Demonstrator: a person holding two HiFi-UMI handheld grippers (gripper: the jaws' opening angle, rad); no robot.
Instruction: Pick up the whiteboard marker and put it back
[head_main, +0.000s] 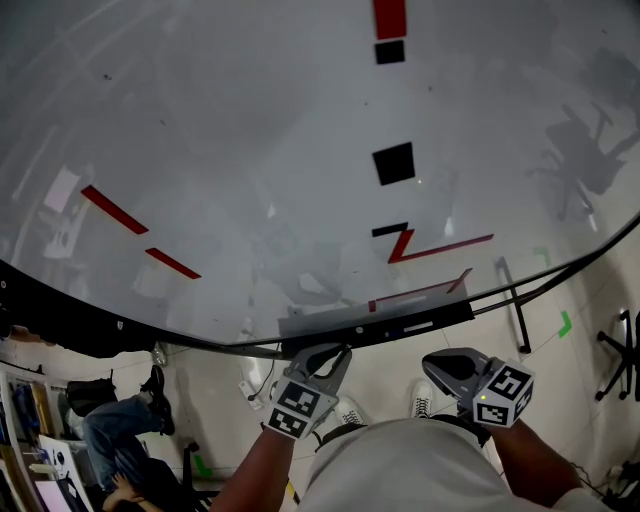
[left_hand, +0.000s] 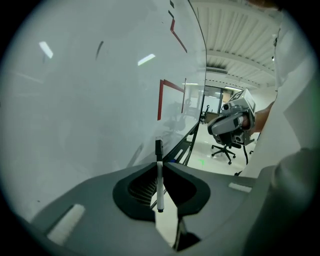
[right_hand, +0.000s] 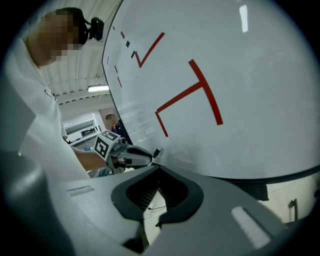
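A: So, how far along is it?
B: About halfway, I'd say. The left claw (head_main: 337, 352) is clamped on the white-barrelled, black-capped whiteboard marker (left_hand: 159, 177) and holds it upright, close by the grey ledge (head_main: 380, 318) under the glossy whiteboard (head_main: 250, 150).
A: And the right claw (right_hand: 160, 168)?
B: Closed on nothing. What's left is putting the marker back.

Your whiteboard marker (left_hand: 159, 175) is lost behind the left tongs (head_main: 338, 352) in the head view; whether it touches the tray (head_main: 375, 322) cannot be told. The whiteboard (head_main: 250, 150) runs off the top and both sides. A person (head_main: 108, 425) is cut off at the lower-left corner.
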